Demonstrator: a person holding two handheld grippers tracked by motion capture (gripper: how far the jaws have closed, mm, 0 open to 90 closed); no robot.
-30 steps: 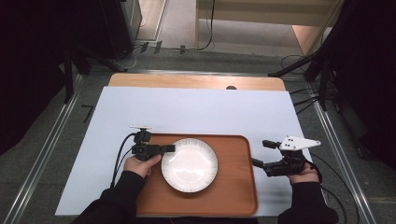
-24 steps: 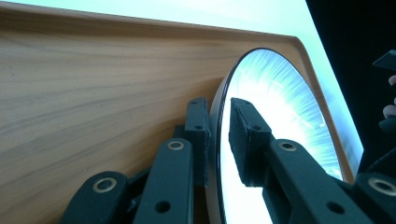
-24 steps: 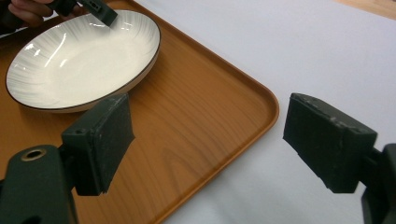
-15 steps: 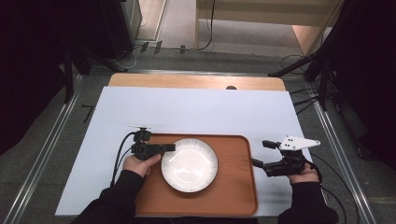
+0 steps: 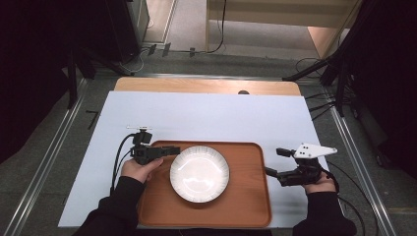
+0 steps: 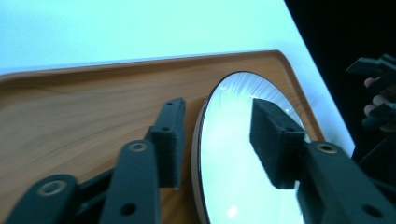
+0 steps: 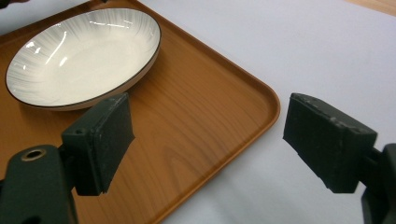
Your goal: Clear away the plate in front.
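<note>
Just now the left gripper [image 6: 217,140] jaws have been opening off the plate [image 5: 199,173] rim; pads clear, plate sits on tray [image 5: 246,206] centre, prob. placed. Right gripper [image 7: 208,140] apart, empty.

Looks like lab or recording studio, not home. White sheet [image 5: 206,118] covers wooden table [image 5: 206,86] at frame centre. Metal rails [image 5: 49,162] run down left and right edges. Black curtains [image 5: 34,73] hang at upper left and right. Cables [image 5: 216,46] trail over grey floor [image 5: 187,24] at top centre. Dark stand legs [image 5: 319,71] at upper right, possibly tripod.
</note>
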